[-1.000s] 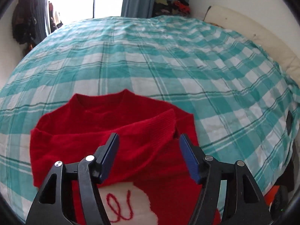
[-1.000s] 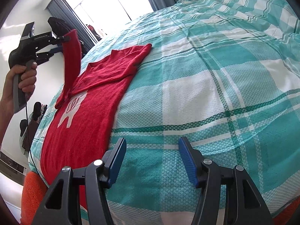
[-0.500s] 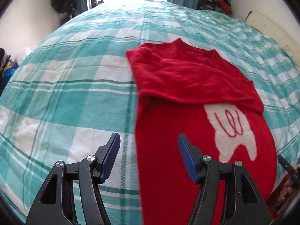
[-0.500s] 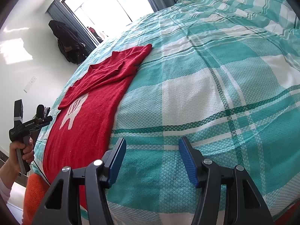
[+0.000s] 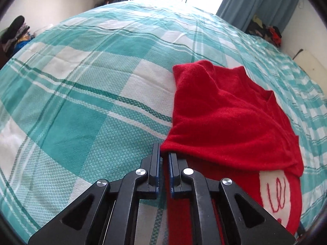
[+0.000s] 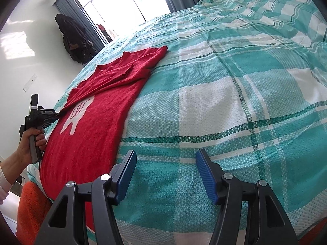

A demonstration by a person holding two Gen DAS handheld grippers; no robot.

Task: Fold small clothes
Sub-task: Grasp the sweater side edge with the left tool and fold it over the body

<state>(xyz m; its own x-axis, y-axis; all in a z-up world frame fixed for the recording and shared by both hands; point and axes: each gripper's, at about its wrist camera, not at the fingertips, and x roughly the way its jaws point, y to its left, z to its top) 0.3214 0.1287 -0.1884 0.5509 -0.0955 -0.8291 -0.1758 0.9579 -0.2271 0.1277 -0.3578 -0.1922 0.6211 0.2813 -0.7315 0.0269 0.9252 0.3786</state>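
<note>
Teal plaid bed (image 5: 85, 94) carrying red sweater (image 5: 224, 118) – left hand-held gripper (image 5: 163, 157), wide a sec ago, now clamping its folded-sleeve edge; right hand-held gripper (image 6: 165, 163) hanging wide, empty. Prob. prepping next fold.

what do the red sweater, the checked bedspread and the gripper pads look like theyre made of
Red sweater: probably soft knit, wool or acrylic; fuzzy matte nap, limp folds.
Checked bedspread: woven cotton by the look; raised waffle texture, matte, lightly wrinkled.
Pads of the right gripper: likely blue rubber or plastic; fine ribbing, dull sheen. Arms behind them look like black moulded plastic with metal pins.
</note>
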